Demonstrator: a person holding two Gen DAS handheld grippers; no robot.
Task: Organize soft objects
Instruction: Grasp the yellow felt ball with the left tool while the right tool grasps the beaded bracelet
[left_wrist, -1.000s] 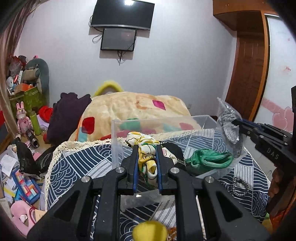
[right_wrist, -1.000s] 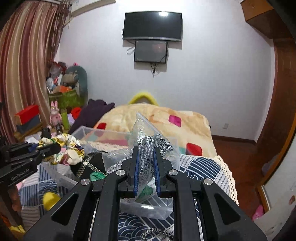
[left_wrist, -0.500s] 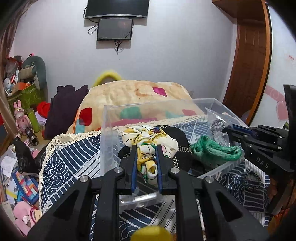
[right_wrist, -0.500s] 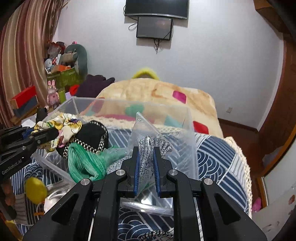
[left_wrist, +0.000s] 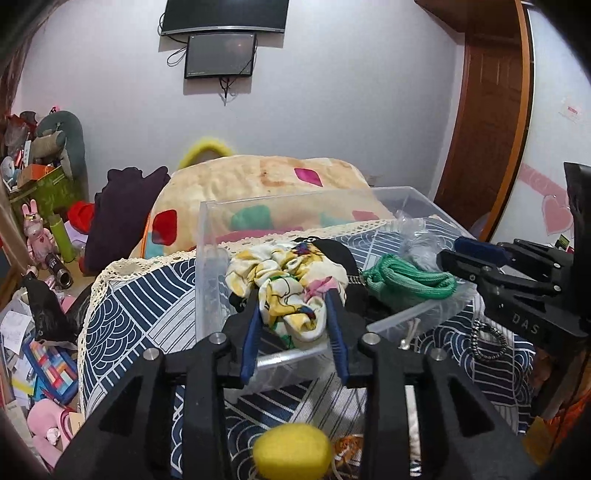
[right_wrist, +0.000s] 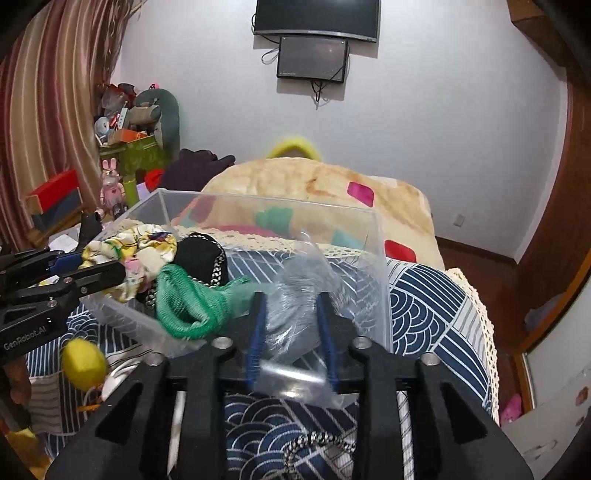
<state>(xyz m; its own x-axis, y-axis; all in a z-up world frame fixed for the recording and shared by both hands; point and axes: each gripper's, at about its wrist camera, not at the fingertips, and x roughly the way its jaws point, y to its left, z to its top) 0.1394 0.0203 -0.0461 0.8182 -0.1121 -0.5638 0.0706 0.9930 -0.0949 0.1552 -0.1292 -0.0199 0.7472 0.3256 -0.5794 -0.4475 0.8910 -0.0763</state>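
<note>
The clear plastic bin (left_wrist: 207, 236) is shown standing on the wave-patterned blue bedspread (left_wrist: 140, 306), where it serves as the collection point for the soft items. Toward the bin's left wall, the floral scrunchie (left_wrist: 284, 273) is seen resting inside, draped over the near rim; the left gripper (left_wrist: 293, 314) is shown with its jaws spread to either side of the fabric, released rather than clamped, presumably so that the item is left in place. A black fabric piece (left_wrist: 332, 251) and a green knitted cord (left_wrist: 406, 277) are seen further right within the bin, the cord lying partly over the near rim. At the bin's right side, the clear bag of grey material (right_wrist: 295, 291) is seen settled low against the wall, and the right gripper (right_wrist: 291, 325) is shown with jaws parted around it, no longer pinching it. A yellow ball (left_wrist: 291, 456) and a beaded bracelet (left_wrist: 487, 339) are left on the bedspread outside the bin, near its front edge. Compared with half a second earlier, both pairs of jaws are opened where they had been closed on the scrunchie and the bag, and both items are lowered into the bin. The deposit step is judged complete; the loose items outside are judged still to be gathered.
</note>
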